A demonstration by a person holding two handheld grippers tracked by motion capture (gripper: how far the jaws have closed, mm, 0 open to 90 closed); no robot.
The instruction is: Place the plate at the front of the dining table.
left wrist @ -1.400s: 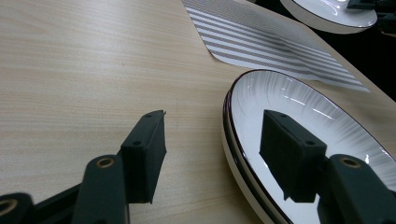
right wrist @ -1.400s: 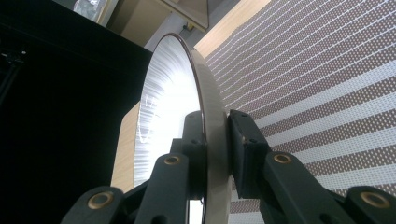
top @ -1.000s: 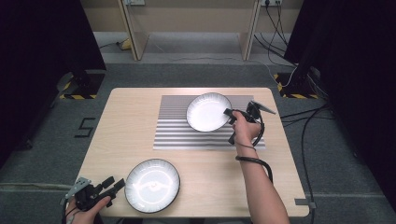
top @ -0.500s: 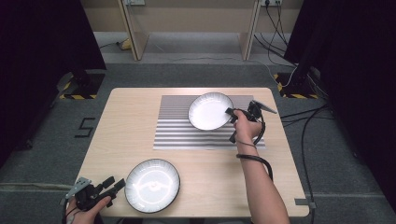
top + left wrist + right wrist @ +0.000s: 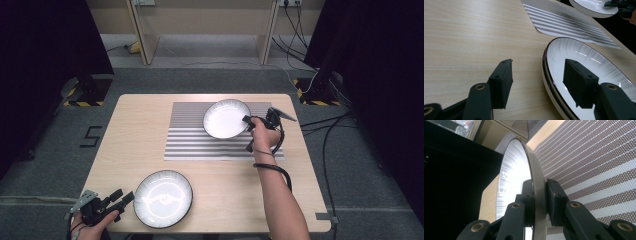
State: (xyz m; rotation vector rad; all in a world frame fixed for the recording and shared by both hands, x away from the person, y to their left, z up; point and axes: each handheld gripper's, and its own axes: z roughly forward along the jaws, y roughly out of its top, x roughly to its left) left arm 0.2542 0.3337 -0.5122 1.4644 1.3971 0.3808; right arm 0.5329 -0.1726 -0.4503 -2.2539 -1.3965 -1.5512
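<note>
Right claw point(image 5: 248, 121) clamped on the near-right rim of the far white glazed round plate point(image 5: 226, 118), one jaw inside the well, the other under the rim, as seen close up in the right gripper view point(image 5: 537, 195). Plate over the far right part of the grey-and-white striped woven placemat point(image 5: 200, 137), tilted a little rather than flat, by the look of the high view. Rim edge running straight between the pads, so any lift or carry turns on keeping the flat disc level about that one pinch point; weight hangs away from the claw, toward the mat's middle.

Left claw point(image 5: 117, 199) open, holding nothing, off the near left corner of the pale wooden tabletop point(image 5: 135, 130). Second white round plate with fine radial ridges and a thin dark edge point(image 5: 163, 198) lying flat on the bare tabletop, nearer than the placemat and just to the right of that claw. In the left gripper view, one pad point(image 5: 503, 81) over bare wood, the other point(image 5: 579, 86) over the plate's well point(image 5: 594, 65), the rim passing between them but untouched.

Both plates smooth, hard, glossy ceramic by appearance, likely slippery under the flat black pads. Placemat thin, textured, dotted weave. Left hand nearer the near plate, right hand already committed to the far one.
</note>
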